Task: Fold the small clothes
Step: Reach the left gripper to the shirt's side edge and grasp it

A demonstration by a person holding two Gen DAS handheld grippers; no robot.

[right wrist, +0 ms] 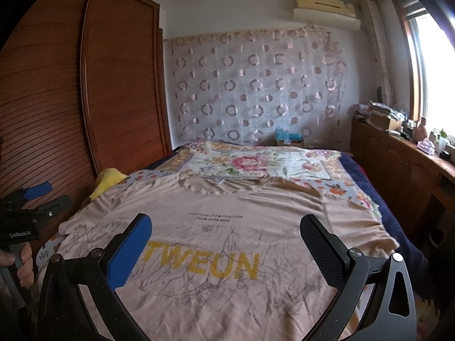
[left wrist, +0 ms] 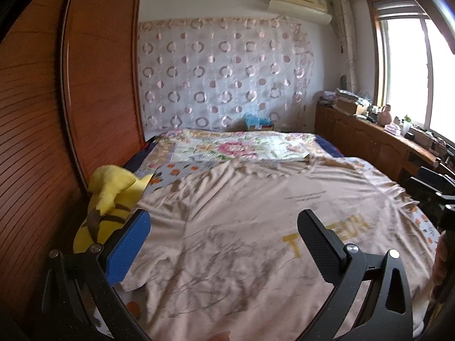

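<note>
- We find the left gripper (left wrist: 223, 228) spread wide, holding nothing, above the T-shirt's left part.
- We find the right gripper (right wrist: 226, 234) equally wide apart and empty.
- The beige T-shirt (right wrist: 227, 227) lies flat on the bed (right wrist: 366, 190), print upward.
- A yellow plush toy (left wrist: 109, 196) is partly hidden behind the left gripper's blue finger.
- The shirt's near hem is cut off.

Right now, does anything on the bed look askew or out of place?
The beige printed T-shirt lies spread but wrinkled, and its right sleeve is bunched. A yellow plush toy sits wedged against the wooden wardrobe. Nothing is damaged.
</note>
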